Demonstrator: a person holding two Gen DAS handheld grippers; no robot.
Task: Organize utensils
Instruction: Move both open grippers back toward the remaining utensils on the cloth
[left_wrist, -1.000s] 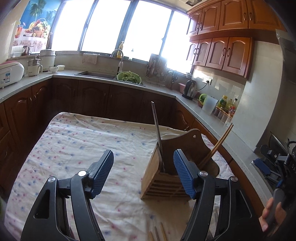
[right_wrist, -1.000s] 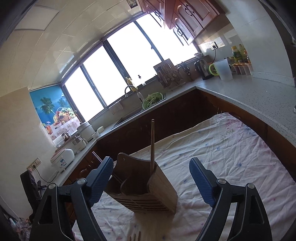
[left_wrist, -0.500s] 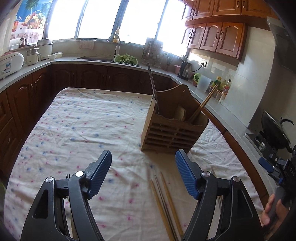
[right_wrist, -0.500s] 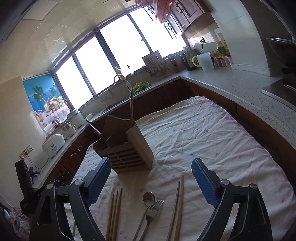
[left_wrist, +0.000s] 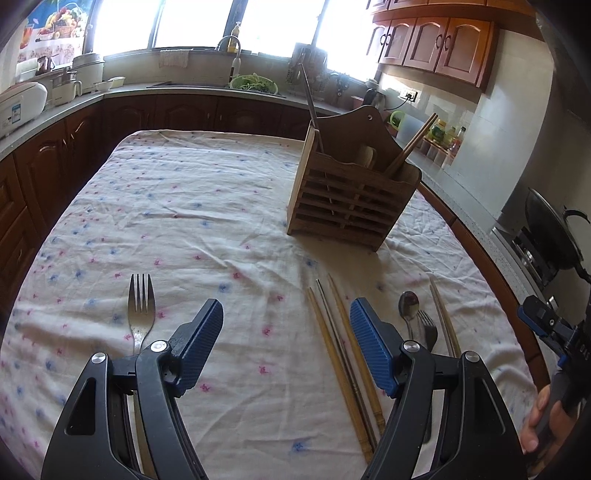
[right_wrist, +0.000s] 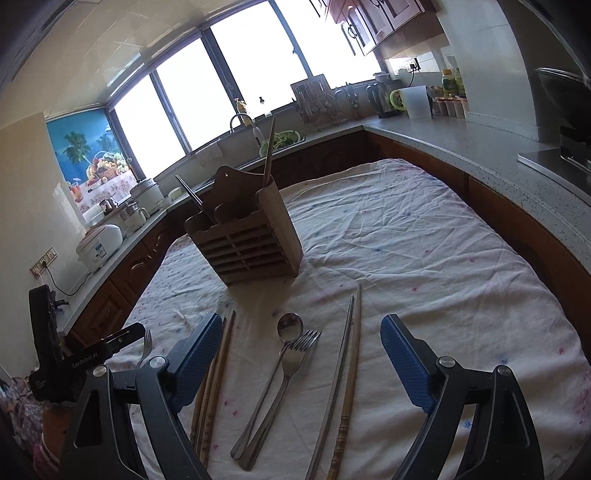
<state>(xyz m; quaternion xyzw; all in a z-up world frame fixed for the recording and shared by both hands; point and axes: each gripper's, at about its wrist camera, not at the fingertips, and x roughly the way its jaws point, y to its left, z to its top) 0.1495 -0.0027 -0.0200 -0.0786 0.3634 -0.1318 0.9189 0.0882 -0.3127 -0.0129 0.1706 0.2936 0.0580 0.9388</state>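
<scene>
Left wrist view: camera has dropped and tipped down since a second ago; loose utensils near table's front edge now in sight; left gripper (left_wrist: 286, 341) released, nothing between jaws; lone fork (left_wrist: 140, 306) toward left edge; chopsticks (left_wrist: 341, 350) beside right pad; wooden holder (left_wrist: 351, 199) further back, toward right edge.

Right wrist view: same descent; right gripper (right_wrist: 299, 360) wide, empty, straddling spoon (right_wrist: 290, 328) and second fork (right_wrist: 295, 356); pick-up likely next.

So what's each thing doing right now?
Holder: upright, some chopsticks inside.
Spoon: flat on the cloth, beside a fork.
Lone fork: flat, apart from the rest.
Left hand-held gripper: open, empty.
Right hand-held gripper: open, empty.
</scene>
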